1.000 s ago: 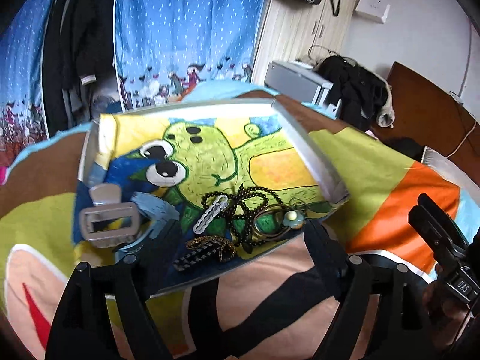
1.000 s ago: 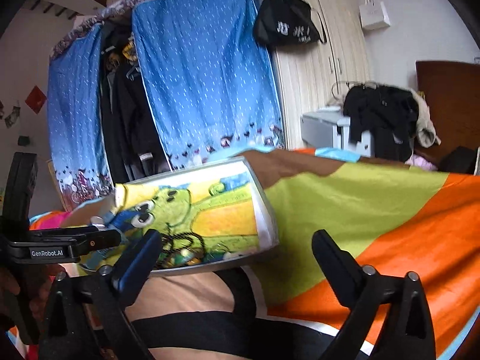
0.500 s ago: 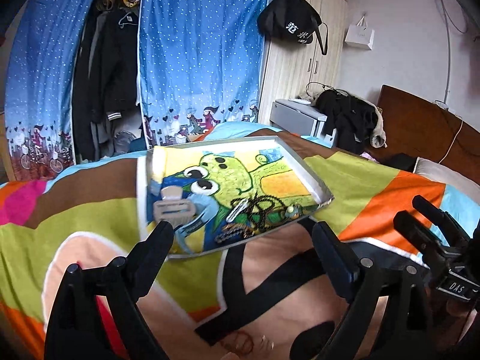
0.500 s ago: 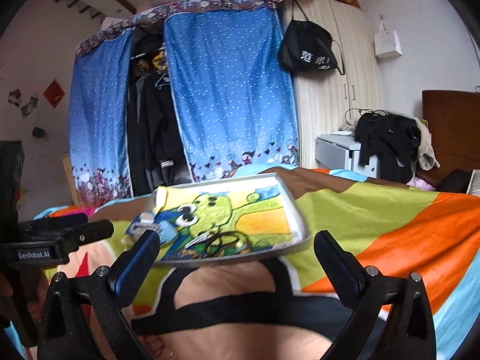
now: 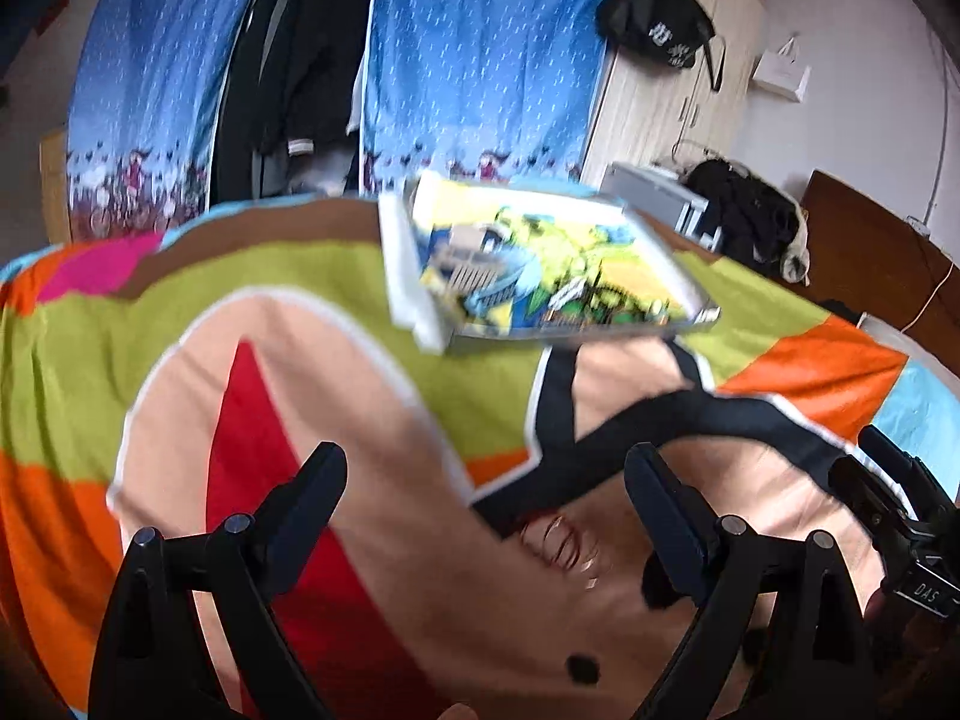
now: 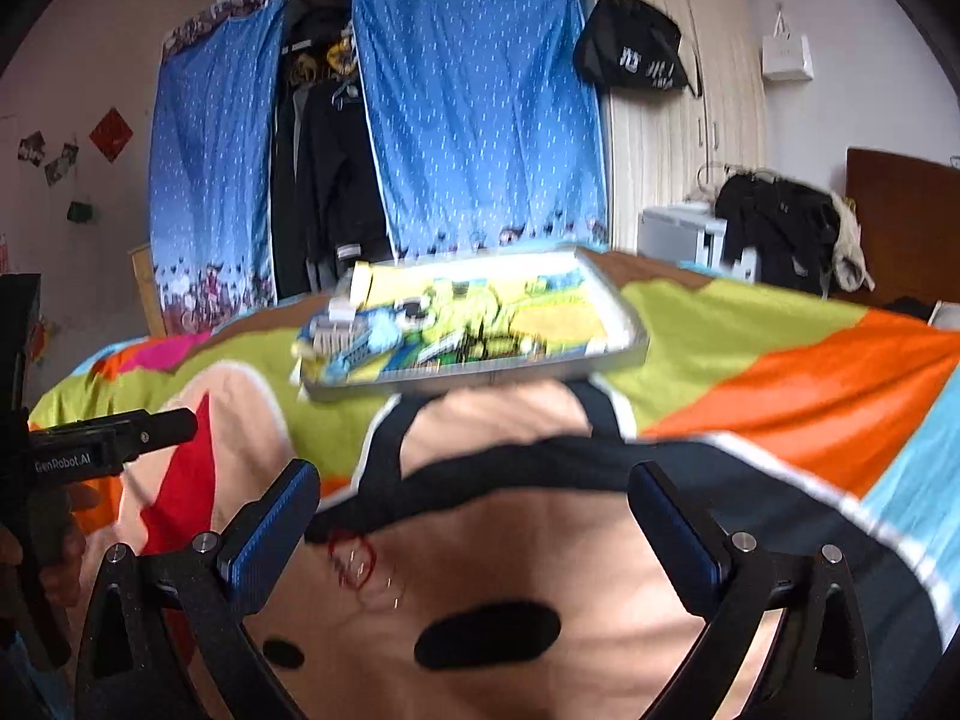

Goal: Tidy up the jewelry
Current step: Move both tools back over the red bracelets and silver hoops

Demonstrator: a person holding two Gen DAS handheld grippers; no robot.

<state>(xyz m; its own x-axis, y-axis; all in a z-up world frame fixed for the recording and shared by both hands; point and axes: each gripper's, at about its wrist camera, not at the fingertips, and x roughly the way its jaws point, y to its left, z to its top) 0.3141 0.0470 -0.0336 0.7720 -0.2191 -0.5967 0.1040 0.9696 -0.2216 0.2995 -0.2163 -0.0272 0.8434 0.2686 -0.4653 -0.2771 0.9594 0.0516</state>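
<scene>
Both my claws hung wide with nothing between the fingers: left gripper (image 5: 483,483), right gripper (image 6: 474,498). The jewelry tray (image 5: 690,324), lined with a green cartoon print, sat on the bedspread (image 5: 300,312) toward its far edge, well apart from both claws. Its contents were blurred; a pale hair clip (image 5: 465,267) lay at the tray's left end. A red bracelet (image 6: 351,558) lay on the bedspread near the right gripper's left finger

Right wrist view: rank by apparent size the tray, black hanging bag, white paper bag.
1. Tray, largest, though it is also nearest the camera.
2. Black hanging bag.
3. White paper bag, smallest.
Both bags hang on the far wardrobe, so their order is fair.
</scene>
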